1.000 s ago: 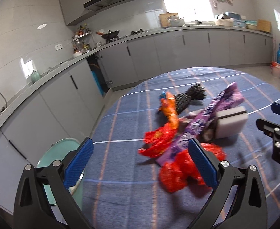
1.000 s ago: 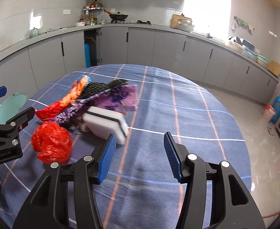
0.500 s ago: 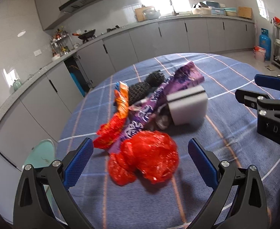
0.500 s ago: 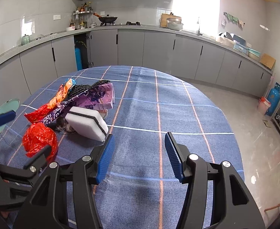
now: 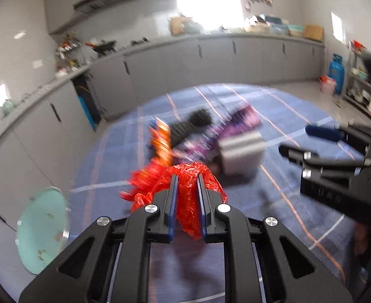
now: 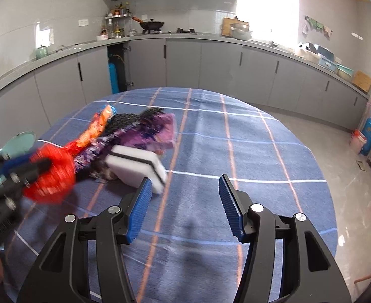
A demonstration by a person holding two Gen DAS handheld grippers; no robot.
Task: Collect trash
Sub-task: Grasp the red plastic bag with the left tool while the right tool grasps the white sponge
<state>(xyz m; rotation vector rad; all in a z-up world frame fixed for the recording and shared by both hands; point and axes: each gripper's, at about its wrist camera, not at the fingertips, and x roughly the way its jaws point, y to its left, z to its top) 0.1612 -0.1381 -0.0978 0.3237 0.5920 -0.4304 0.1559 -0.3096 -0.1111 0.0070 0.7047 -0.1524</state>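
Clamping my left gripper (image 5: 186,181), whose jaws have just been closing, I grip the red bag (image 5: 189,202) at the near end of the trash pile on the bench (image 6: 248,139). My right gripper (image 6: 184,189) hangs spread and empty beside the sponge (image 6: 137,166).

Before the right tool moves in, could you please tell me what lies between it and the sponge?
Only bare tablecloth: in the right wrist view the open right tool has nothing in front of it up to the sponge, which sits ahead, beside its left finger.
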